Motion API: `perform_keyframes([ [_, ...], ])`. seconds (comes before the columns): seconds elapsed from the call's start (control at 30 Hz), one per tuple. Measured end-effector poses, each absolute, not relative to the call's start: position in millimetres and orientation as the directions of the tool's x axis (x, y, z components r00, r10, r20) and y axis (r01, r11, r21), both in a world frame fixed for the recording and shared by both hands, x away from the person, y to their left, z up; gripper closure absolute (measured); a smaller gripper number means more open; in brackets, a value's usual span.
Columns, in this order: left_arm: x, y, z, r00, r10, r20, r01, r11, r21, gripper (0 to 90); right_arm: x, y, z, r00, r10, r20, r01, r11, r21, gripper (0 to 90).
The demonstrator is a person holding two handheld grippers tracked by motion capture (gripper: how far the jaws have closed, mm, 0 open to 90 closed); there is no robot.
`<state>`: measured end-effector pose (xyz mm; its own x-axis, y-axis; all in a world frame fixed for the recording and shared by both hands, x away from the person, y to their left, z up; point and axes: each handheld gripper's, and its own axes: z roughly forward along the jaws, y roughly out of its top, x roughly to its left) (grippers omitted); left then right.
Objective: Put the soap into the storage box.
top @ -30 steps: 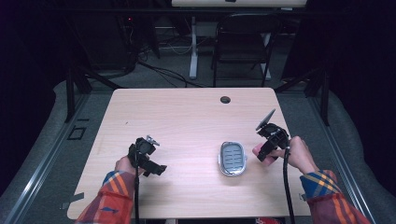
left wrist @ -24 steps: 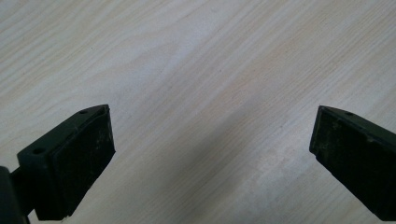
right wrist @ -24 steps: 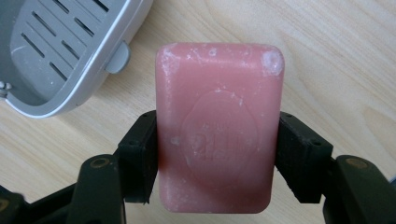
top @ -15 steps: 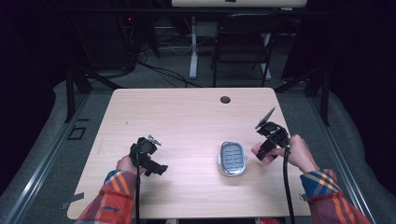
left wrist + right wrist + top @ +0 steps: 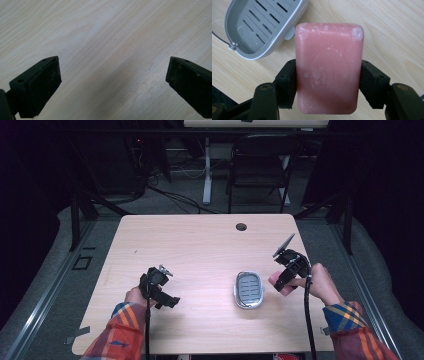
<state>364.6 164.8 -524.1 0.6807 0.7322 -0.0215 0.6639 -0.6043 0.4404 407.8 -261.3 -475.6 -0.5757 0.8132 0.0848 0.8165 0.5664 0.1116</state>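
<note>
A pink bar of soap (image 5: pixel 329 67) sits between the jaws of my right gripper (image 5: pixel 328 82), which is shut on its two long sides. In the high view the soap (image 5: pixel 276 281) hangs just right of a grey slotted soap dish (image 5: pixel 249 290) on the wooden table (image 5: pixel 200 245). The dish (image 5: pixel 262 25) lies empty at the upper left of the right gripper view. My left gripper (image 5: pixel 167 301) rests low over the table's front left, open, with bare wood between its pads (image 5: pixel 45 85).
A round cable hole (image 5: pixel 241 227) sits near the table's far edge. Behind the table stand a dark chair (image 5: pixel 260 170) and cables on the floor. The right gripper's grey plate (image 5: pixel 284 245) sticks up above the hand.
</note>
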Motion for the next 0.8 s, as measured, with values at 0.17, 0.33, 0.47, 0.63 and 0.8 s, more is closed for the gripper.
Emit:
perform_keyframes([
  [0.17,364,165,-523,0.681,0.732,-0.016,0.663,-0.607,0.439,0.0,408,-256,-471,-0.585,0.807,0.083,0.809,0.575,0.120,37.3],
  [0.33,364,164,-524,0.684,0.729,-0.015,0.659,-0.610,0.440,0.0,409,-251,-467,-0.601,0.796,0.077,0.799,0.593,0.104,37.3],
  [0.47,363,163,-523,0.687,0.726,-0.015,0.657,-0.613,0.439,0.0,408,-246,-465,-0.597,0.799,0.077,0.801,0.586,0.127,37.3],
  [0.63,363,164,-523,0.687,0.726,-0.015,0.657,-0.612,0.439,0.0,408,-239,-461,-0.605,0.792,0.080,0.794,0.593,0.133,37.3],
  [0.8,363,163,-523,0.694,0.720,-0.015,0.653,-0.619,0.436,0.0,410,-234,-459,-0.622,0.780,0.073,0.782,0.613,0.109,37.4],
])
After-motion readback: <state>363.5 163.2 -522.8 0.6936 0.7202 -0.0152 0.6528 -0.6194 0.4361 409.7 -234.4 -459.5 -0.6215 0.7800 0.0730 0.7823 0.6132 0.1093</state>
